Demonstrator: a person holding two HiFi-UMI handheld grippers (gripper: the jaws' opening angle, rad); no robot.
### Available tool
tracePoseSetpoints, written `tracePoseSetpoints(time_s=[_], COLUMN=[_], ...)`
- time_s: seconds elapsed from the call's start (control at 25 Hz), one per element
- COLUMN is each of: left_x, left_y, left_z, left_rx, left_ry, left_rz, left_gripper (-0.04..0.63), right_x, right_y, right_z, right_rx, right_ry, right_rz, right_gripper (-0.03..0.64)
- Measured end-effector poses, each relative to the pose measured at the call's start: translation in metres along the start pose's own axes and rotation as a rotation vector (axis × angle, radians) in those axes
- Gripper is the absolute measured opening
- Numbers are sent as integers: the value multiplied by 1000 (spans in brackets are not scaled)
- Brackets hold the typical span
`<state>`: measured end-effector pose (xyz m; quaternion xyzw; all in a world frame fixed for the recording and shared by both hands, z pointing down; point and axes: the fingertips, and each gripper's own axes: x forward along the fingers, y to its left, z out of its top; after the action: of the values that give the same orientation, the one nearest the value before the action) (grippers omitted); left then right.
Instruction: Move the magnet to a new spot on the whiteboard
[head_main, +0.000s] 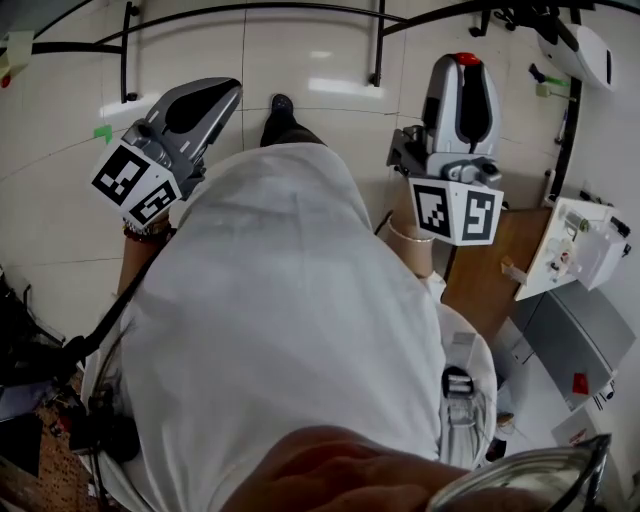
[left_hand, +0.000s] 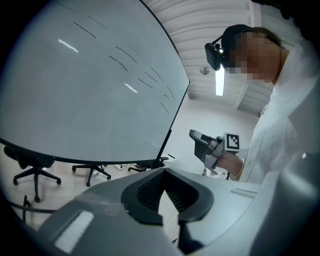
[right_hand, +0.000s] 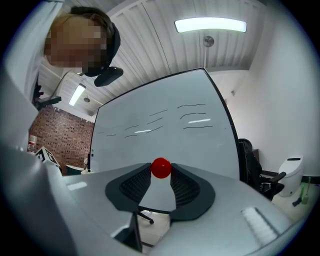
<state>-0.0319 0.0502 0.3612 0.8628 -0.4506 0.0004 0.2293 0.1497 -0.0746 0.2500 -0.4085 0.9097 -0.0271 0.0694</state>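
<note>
A round red magnet (right_hand: 161, 168) sits pinched between the tips of my right gripper (right_hand: 161, 171), which is shut on it. Beyond it stands the whiteboard (right_hand: 165, 130), marked with a few short dark strokes and apart from the magnet. In the head view the magnet (head_main: 466, 59) shows as a red cap at the far end of the right gripper (head_main: 466, 66). My left gripper (left_hand: 164, 171) is shut, its jaw tips touching with nothing between them. It is held up at the left (head_main: 228, 90), off the whiteboard (left_hand: 90, 85). The right gripper (left_hand: 199, 139) also appears in the left gripper view.
The person's white-clad torso (head_main: 280, 330) fills the middle of the head view. A wooden table (head_main: 495, 270) and a white device (head_main: 580, 245) are at the right. Office chairs (left_hand: 35, 170) stand under the board. A black chair (right_hand: 247, 155) is beside it.
</note>
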Motion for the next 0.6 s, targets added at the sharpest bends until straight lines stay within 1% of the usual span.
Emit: tracePoseSetpoints(time_s=[0.12, 0.2, 0.32, 0.4, 0.52, 0.56, 0.6], left_x=[30, 46, 57, 56, 48, 47, 47], left_y=[17, 30, 43, 54, 85, 93, 97], left_z=[17, 26, 31, 34, 38, 40, 41], left_rx=[-13, -13, -18, -29, -57, -53, -30], left_ry=[-20, -26, -17, -12, -5, 6, 28], left_rz=[-22, -17, 0, 12, 53, 46, 23], left_gripper=[0, 0, 1, 0, 0, 0, 0], right_x=[20, 36, 55, 69, 96, 106, 114], right_y=[-29, -45, -56, -53, -38, -32, -26], right_z=[-2, 2, 5, 3, 4, 6, 8], right_rx=[-3, -12, -16, -15, -36, -48, -53], right_ry=[-2, -11, -15, -8, -7, -12, -18], right_rz=[-22, -24, -11, 10, 47, 55, 59], right_gripper=[126, 126, 126, 126, 126, 126, 126])
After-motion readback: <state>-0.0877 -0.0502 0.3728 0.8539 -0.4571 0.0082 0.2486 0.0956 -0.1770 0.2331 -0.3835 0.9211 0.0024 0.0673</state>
